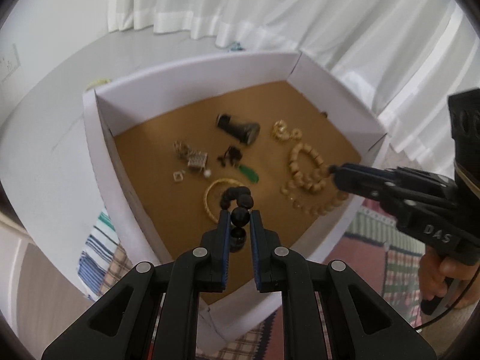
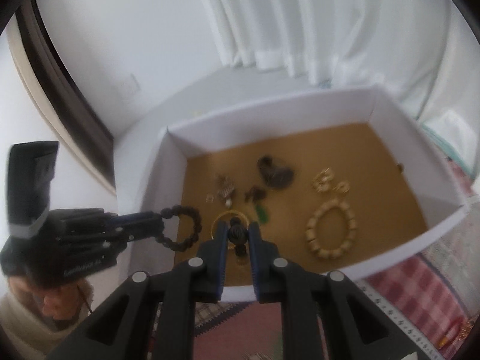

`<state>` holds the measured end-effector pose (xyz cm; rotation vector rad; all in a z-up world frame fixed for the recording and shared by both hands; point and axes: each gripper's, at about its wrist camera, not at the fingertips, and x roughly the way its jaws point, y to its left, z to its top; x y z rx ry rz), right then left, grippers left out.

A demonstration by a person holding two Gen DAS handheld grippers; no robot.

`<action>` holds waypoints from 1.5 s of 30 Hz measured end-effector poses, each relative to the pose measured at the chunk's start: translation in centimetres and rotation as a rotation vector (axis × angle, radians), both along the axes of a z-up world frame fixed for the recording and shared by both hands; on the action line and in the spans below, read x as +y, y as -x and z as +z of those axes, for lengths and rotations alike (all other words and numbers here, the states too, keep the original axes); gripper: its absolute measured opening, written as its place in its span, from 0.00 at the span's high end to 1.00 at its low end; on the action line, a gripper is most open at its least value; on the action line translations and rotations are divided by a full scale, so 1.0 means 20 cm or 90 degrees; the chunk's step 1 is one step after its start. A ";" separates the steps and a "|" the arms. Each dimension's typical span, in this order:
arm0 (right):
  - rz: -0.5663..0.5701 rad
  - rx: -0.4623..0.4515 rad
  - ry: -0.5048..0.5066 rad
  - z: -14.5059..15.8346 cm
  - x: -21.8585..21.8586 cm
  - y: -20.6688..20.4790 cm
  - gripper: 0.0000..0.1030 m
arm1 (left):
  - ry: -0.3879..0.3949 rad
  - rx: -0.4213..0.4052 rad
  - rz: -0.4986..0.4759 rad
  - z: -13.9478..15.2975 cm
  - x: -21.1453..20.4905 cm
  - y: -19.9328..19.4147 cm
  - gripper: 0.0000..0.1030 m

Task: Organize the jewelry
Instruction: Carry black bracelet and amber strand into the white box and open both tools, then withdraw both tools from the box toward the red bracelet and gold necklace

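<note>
Jewelry (image 1: 237,156) lies in the white box (image 1: 99,138). Only the right view shows the left gripper's (image 1: 240,219) dark bracelet (image 2: 183,228) as a full loop. Both grippers nearly closed; right gripper (image 2: 238,231) pinches a dark bead (image 2: 238,234).

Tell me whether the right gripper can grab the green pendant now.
Probably not yet: nothing covers the green pendant in the open box, but the right gripper is shut on a dark bead.

The right gripper (image 1: 333,169) body bears raised letters "DAS".
</note>
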<state>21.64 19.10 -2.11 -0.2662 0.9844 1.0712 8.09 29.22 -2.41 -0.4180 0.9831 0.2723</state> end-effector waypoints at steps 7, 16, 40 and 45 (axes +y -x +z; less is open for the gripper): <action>-0.034 -0.007 -0.005 -0.04 -0.04 -0.02 0.61 | -0.071 0.008 0.028 0.00 -0.03 0.01 0.34; -0.129 -0.139 -0.007 0.15 -0.45 0.16 0.39 | -0.098 -0.069 -0.013 0.16 -0.29 0.06 0.14; -0.510 -0.047 0.071 -0.35 -1.96 0.51 0.39 | -0.098 0.048 -0.353 -0.23 -1.60 -0.06 0.13; -0.529 -0.044 0.059 -0.36 -2.02 0.52 0.39 | -0.106 0.059 -0.373 -0.26 -1.69 -0.10 0.13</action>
